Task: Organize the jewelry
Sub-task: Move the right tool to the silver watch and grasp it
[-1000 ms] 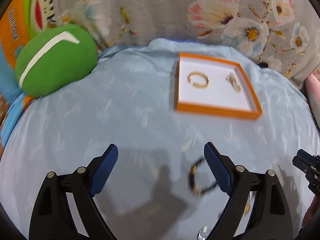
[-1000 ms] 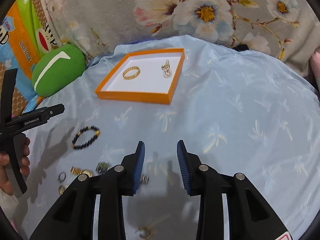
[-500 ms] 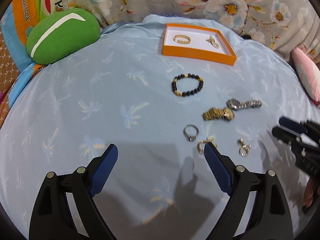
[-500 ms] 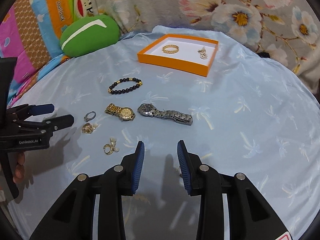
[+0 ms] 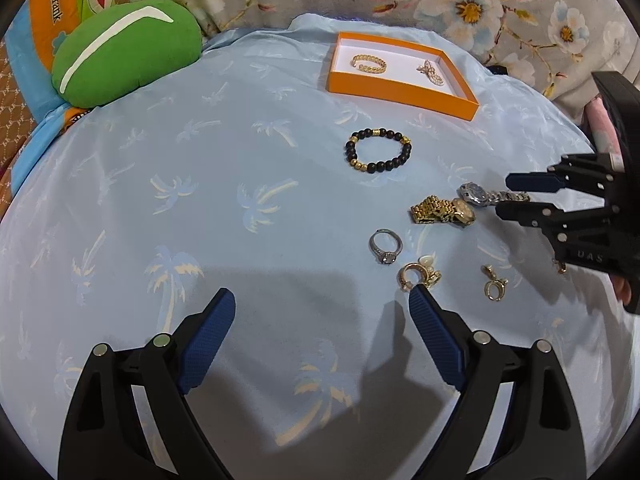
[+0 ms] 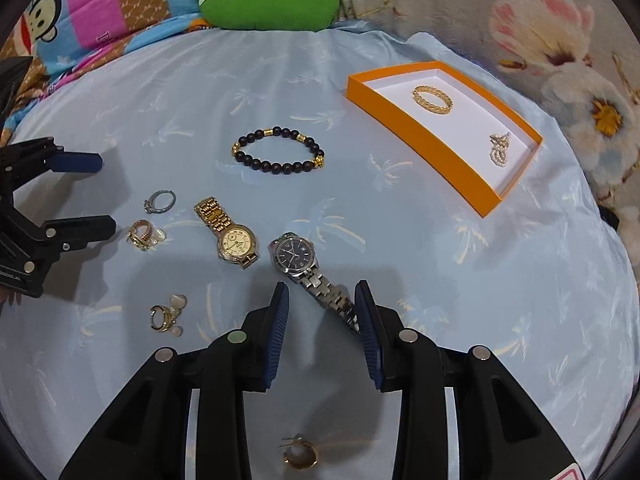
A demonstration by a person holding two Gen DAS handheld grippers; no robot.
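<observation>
Your orange tray (image 6: 424,138) sits at the far side of the blue palm-print sheet (image 5: 200,184), and it holds a gold chain ring (image 6: 433,99) and a small pearl piece (image 6: 500,148). Just in front of the tray lies the black beaded bracelet (image 6: 278,152). Nearer to you than the bracelet, the gold watch (image 6: 228,232) and the silver watch (image 6: 304,268) lie side by side. Left of the gold watch, seen from the right wrist, are a silver ring (image 6: 160,201), a gold ring cluster (image 6: 142,235) and a gold and pearl earring (image 6: 166,316).

Your right hand-held gripper (image 6: 322,320) is spread, with the silver watch's band running between its fingers, apart from both pads as far as the view shows. Your left hand-held gripper (image 5: 320,320) is spread wide and holds nothing; its right fingertip (image 5: 420,296) is just beside the gold ring cluster. A green cushion (image 5: 124,50) rests well left of the tray.
</observation>
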